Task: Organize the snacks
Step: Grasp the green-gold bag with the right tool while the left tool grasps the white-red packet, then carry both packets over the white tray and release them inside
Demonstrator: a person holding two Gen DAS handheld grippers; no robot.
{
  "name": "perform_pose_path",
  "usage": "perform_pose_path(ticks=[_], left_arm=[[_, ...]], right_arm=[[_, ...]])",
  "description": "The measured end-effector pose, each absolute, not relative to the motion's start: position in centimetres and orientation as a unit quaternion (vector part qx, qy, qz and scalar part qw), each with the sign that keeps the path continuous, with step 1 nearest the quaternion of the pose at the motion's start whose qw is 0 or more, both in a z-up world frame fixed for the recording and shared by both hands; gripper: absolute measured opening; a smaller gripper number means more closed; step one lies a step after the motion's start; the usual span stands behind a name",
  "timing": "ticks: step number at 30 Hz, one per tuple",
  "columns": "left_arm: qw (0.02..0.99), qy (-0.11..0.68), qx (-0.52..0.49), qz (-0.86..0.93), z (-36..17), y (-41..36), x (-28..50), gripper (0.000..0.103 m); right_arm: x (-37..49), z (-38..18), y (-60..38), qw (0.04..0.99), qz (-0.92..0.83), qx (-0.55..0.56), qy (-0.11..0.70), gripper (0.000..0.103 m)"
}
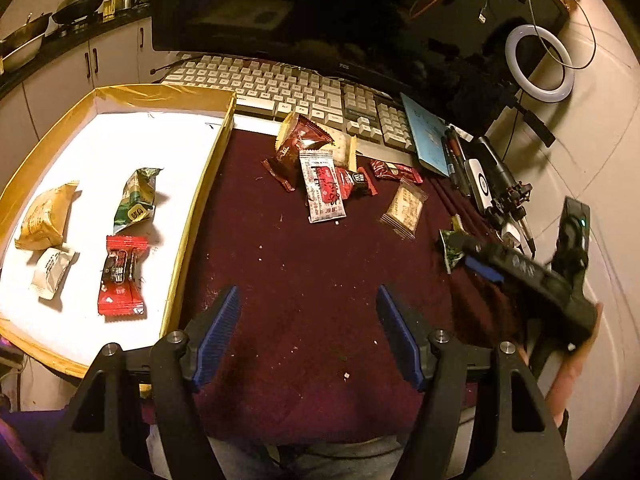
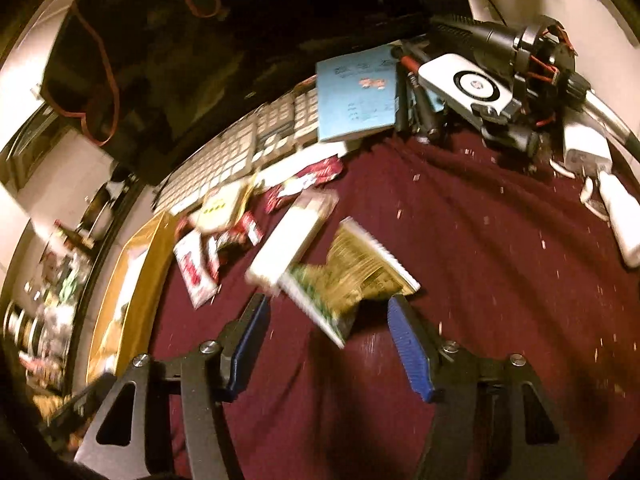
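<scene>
Dim kitchen-side desk: maroon cloth (image 1: 312, 264) flecked with crumbs, keyboard (image 1: 280, 88) and dark monitor behind, ring light (image 1: 538, 64) off to the right, woks on a counter far left.

Yellow-rimmed tray (image 1: 192, 208) sits left of the cloth; four wrapped snacks already lie in it. A loose pile of snacks (image 1: 320, 176) waits near the keyboard, a pale cracker packet (image 1: 404, 208) apart to its right.

Left gripper (image 1: 308, 320): tongs spread wide, nothing between them, hovering low over bare cloth.

Right gripper (image 2: 328, 320): tongs wide apart, a green snack packet (image 2: 348, 276) just ahead between the tips; blur hides any contact.

Step in hand, likely: picking the green packet. Next calls for closing squarely on it, then carrying it left to the tray.
</scene>
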State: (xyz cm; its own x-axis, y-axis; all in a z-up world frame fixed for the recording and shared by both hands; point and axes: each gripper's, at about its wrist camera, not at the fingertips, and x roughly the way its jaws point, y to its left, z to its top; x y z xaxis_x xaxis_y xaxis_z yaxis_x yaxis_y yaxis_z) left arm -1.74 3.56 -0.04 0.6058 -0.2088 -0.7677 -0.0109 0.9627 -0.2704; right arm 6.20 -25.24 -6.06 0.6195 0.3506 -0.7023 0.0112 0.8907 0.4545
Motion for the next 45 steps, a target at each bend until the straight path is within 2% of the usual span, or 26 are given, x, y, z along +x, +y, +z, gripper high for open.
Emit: perform_pose_path(ticks=[4,6,11,19,21,23,25,34,39,45], left_arm=[[0.887,0.445,-0.111,-0.055,0.1,3.0,-0.2,0.069],[0.887,0.45,-0.095,-0.043,0.0,2.6,1.1,0.069],[0.871,0.485,-0.082,-0.004,-1.5,1.2,6.1,0.069],[0.866,0.494,-0.083,0.006,-3.4,-0.7,11.7,0.068],[0.859,0.506,-0.077,0.022,-4.2,-0.9,12.6,0.047],[0.853,0.51,-0.108,0.01,-4.8,-0.4,12.8,0.033],[0.859,0.501,-0.099,0.019,-4.7,-0.3,12.2,0.029],[0.865,0.481,-0.138,-0.042,-3.3,1.2,6.0,0.025],[0.869,0.456,-0.17,-0.094,0.3,3.5,2.4,0.025],[0.894,0.399,-0.188,-0.079,4.4,8.7,-0.5,0.025]], right_arm=[[7.8,-6.5,-24.4,0.879,0.077,0.188,0.431,0.061],[7.9,-6.6,-23.6,0.884,0.074,0.164,0.433,0.05],[7.2,-6.8,-23.0,0.896,0.071,0.136,0.418,0.038],[6.5,-6.4,-23.2,0.899,0.106,0.156,0.396,0.037],[6.4,-6.3,-23.1,0.899,0.114,0.157,0.393,0.037],[6.1,-6.1,-23.1,0.901,0.119,0.155,0.387,0.037],[6.0,-6.0,-23.1,0.902,0.127,0.157,0.381,0.037],[5.2,-5.1,-22.4,0.91,0.168,0.144,0.35,0.037],[4.4,-3.8,-21.7,0.903,0.213,0.164,0.336,0.036],[4.4,0.3,-15.4,0.882,0.306,0.155,0.322,0.036]])
